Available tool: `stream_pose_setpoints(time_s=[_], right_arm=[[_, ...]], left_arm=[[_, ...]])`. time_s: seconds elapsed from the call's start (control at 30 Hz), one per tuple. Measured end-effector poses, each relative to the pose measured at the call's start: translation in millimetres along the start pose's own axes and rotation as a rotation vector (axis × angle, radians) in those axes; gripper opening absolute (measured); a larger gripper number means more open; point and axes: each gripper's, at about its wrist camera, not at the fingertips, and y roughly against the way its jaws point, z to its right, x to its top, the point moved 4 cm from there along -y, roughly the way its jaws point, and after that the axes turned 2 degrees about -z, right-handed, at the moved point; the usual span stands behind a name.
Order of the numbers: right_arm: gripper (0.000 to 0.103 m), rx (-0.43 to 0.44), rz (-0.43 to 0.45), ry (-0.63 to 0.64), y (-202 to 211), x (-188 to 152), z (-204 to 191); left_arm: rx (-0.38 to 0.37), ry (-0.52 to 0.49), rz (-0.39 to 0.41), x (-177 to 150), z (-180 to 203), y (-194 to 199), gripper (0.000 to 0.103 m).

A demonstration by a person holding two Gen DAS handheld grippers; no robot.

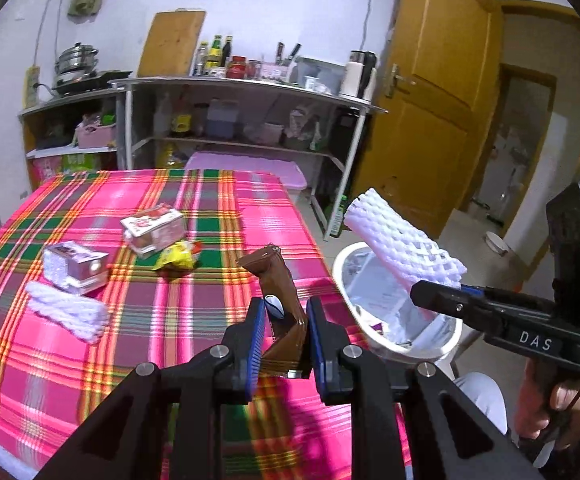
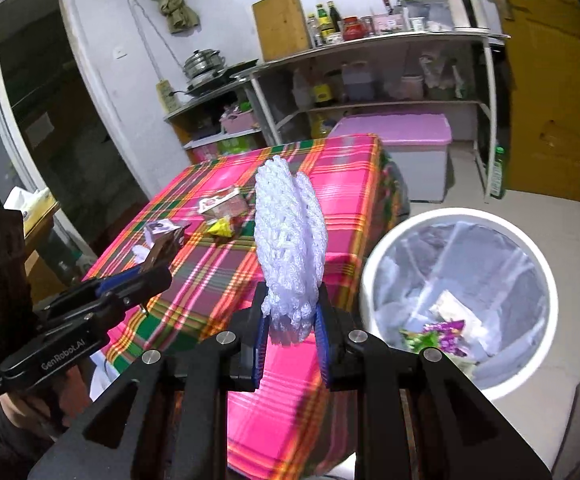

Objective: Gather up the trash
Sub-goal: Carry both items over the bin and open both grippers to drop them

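With my right gripper (image 2: 292, 344) clamped on the white foam net (image 2: 290, 236) and my left gripper (image 1: 282, 344) pinching the brown wrapper (image 1: 280, 300), I'd carry both over the bin (image 2: 454, 376) at four o'clock before releasing.

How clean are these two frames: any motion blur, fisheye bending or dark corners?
Left wrist view: plaid tablecloth streaked by motion blur, brown wrapper in the left tool sharp, door bowed, corners vignetted. Right wrist view: white foam net crisp, trash bin rim softly smeared, shelf curved.
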Motion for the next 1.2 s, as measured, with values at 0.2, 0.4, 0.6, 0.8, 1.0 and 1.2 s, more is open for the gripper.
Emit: stream_pose_setpoints(time_s=[0.2,0.4,0.6,0.8,1.0,1.2], right_arm=[[0.022,-0.042,0.017,-0.04,12,-4,26],[0.022,-0.092,0.024,-0.088,20,-11,56],[0.022,-0.123,0.022,-0.127,24,-15,77],[0.022,-0.144,0.008,-0.163,22,-19,98],[0.022,-0.157,-0.015,-0.192,16,-25,116],[0.022,-0.171,-0.043,-0.219,8,-29,132]], left_arm=[[-0.048,-0.046,-0.019,6,30,-19,0.021],[-0.091,-0.087,-0.046,8,57,-39,0.021],[-0.129,-0.124,-0.07,10,80,-60,0.021],[-0.163,-0.151,-0.103,10,99,-82,0.021],[-0.182,-0.166,-0.138,9,111,-105,0.022],[-0.198,-0.178,-0.174,5,118,-124,0.022]])
